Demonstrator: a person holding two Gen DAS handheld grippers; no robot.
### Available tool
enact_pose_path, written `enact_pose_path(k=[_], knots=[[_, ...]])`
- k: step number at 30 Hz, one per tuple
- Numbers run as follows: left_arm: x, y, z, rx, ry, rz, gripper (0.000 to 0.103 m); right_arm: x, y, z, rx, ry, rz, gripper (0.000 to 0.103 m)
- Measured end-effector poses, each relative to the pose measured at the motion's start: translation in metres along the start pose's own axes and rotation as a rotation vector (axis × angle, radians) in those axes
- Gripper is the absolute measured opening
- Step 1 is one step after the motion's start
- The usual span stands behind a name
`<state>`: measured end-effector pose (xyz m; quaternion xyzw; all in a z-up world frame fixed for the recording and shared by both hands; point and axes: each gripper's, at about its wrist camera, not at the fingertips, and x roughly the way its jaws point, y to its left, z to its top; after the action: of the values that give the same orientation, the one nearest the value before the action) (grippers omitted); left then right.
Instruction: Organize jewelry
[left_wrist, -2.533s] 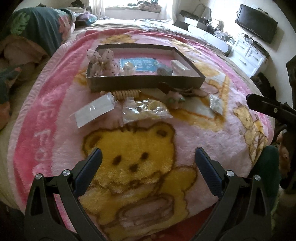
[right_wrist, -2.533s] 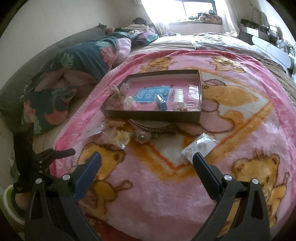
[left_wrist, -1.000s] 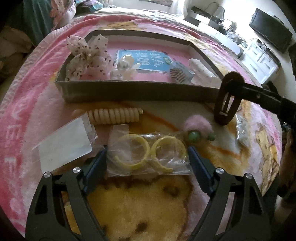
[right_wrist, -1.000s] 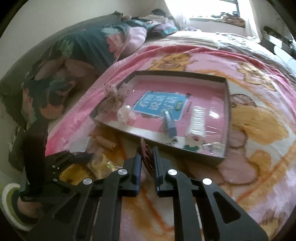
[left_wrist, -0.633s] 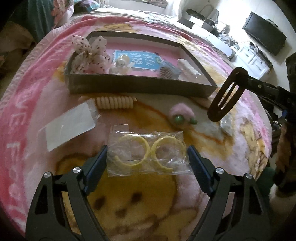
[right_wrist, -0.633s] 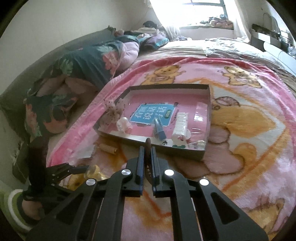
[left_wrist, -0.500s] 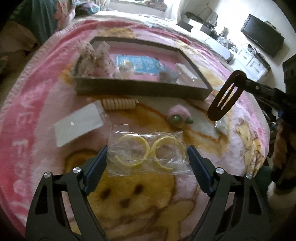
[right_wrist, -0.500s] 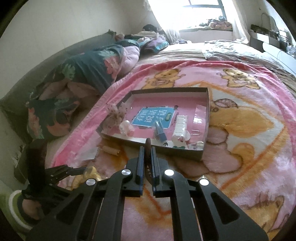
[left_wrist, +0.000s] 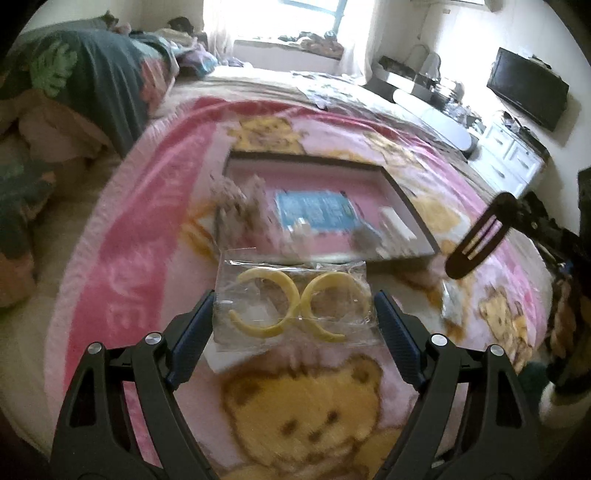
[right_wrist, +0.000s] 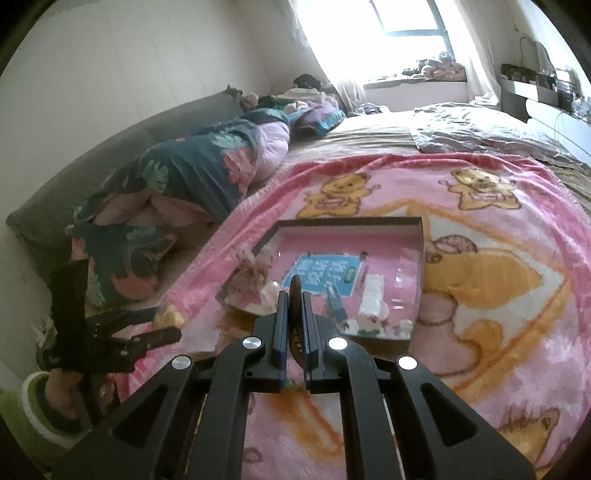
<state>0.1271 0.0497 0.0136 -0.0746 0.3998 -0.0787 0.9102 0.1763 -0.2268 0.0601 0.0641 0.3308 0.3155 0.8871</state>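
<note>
My left gripper (left_wrist: 293, 308) is shut on a clear bag of yellow hoop earrings (left_wrist: 293, 304) and holds it lifted above the blanket, in front of the shallow pink-lined tray (left_wrist: 424, 225). My right gripper (right_wrist: 294, 299) is shut on a dark brown snap hair clip (right_wrist: 294, 291), held in the air near the tray's front edge (right_wrist: 417, 334). The clip also shows in the left wrist view (left_wrist: 480, 236), to the right of the tray. The tray holds a blue card (right_wrist: 325, 273), a bow (right_wrist: 255, 269) and a few small pieces.
A pink teddy-bear blanket (left_wrist: 140, 258) covers the bed. A small clear bag (left_wrist: 452, 302) lies right of the tray. A white packet (right_wrist: 201, 338) lies left of the tray. Pillows and quilts (right_wrist: 192, 173) sit to the left. A white cabinet (left_wrist: 509, 155) stands at far right.
My left gripper has closed on the earring bag and lifted it off the blanket. My right gripper has picked up the hair clip and raised it toward the tray.
</note>
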Motion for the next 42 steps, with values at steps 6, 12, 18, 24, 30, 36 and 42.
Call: enact_pose_path(k=[6, 12, 18, 24, 30, 36, 42], knots=[[0.007, 0.005, 0.03, 0.017, -0.027, 0.028, 0.077, 0.006, 0.002, 0.017, -0.008, -0.02, -0.011, 0.006], [0.024, 0.007, 0.05, 0.017, -0.026, 0.034, 0.077, 0.013, -0.003, 0.034, -0.011, -0.039, -0.028, 0.006], [0.042, 0.004, 0.063, 0.016, -0.014, 0.026, 0.077, 0.018, -0.014, 0.048, -0.009, -0.065, -0.053, 0.006], [0.061, -0.005, 0.073, 0.031, -0.001, 0.029, 0.077, 0.025, -0.029, 0.056, -0.006, -0.087, -0.067, 0.006], [0.076, -0.016, 0.079, 0.051, 0.011, 0.028, 0.077, 0.033, -0.047, 0.055, 0.013, -0.093, -0.071, 0.006], [0.091, -0.027, 0.085, 0.069, 0.022, 0.028, 0.077, 0.044, -0.063, 0.053, 0.03, -0.082, -0.077, 0.006], [0.108, -0.035, 0.088, 0.081, 0.041, 0.025, 0.077, 0.057, -0.078, 0.049, 0.051, -0.065, -0.08, 0.006]])
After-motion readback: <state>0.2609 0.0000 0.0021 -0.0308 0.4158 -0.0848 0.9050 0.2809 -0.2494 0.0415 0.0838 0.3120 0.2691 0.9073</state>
